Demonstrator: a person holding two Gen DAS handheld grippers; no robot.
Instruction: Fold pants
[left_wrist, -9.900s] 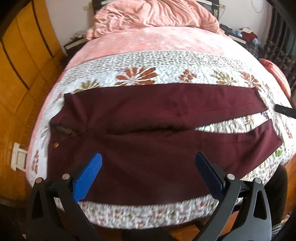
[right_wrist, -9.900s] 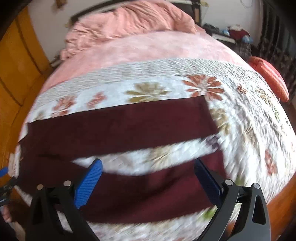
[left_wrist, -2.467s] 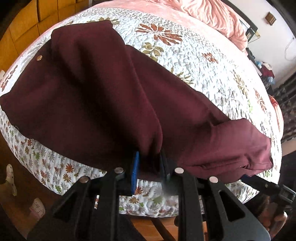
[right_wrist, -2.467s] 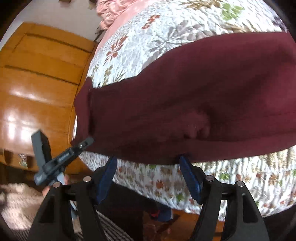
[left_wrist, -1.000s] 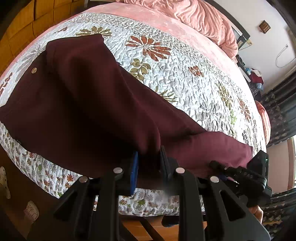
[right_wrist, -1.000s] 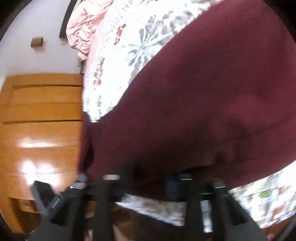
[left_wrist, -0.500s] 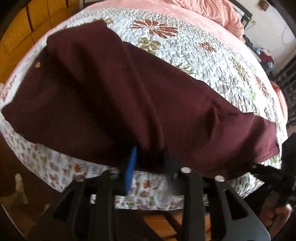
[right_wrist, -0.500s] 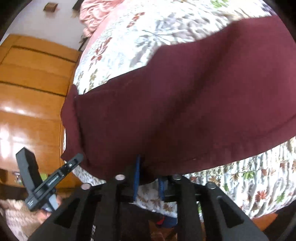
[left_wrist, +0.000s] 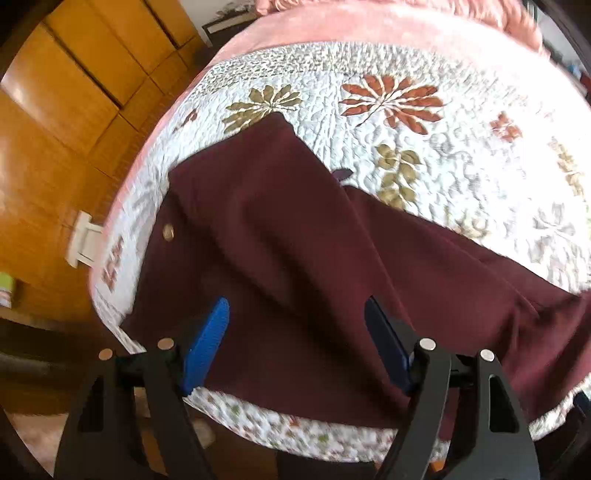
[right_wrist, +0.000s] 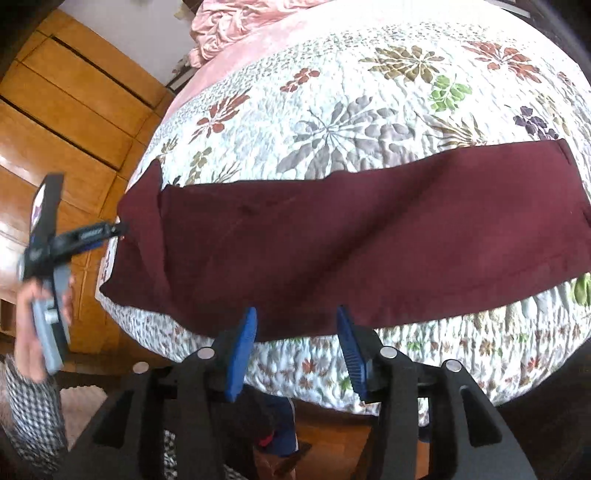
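The maroon pants (right_wrist: 332, 240) lie folded lengthwise, one leg laid over the other, in a long band along the near edge of the bed, their lower edge close to where the quilt (right_wrist: 369, 110) curves over the side. The waist end, with its small metal button (left_wrist: 168, 233), sits toward the bed's left corner by the wardrobe; the leg hems reach toward the right edge. Laying the garment this near the edge probably keeps both ends within reach for the next fold across its length.

The left gripper (left_wrist: 295, 332) hangs over the waist portion with its jaws opening wide; cloth lies beneath them, but the blue pads (left_wrist: 207, 343) press on nothing. The right gripper (right_wrist: 295, 332) hovers at the band's near edge, jaws opening to a moderate gap, also free of the cloth. Letting go at once on both sides suggests the lengthwise fold is judged settled.

The quilt is white with printed flowers and leaves, its surface soft and puckered, so fabric will likely stay where dropped. A pink blanket (right_wrist: 240, 26) is heaped at the far end. Wooden wardrobe doors (right_wrist: 55, 110) stand on the left, and a hand (right_wrist: 29, 314) grips the other tool's handle there.
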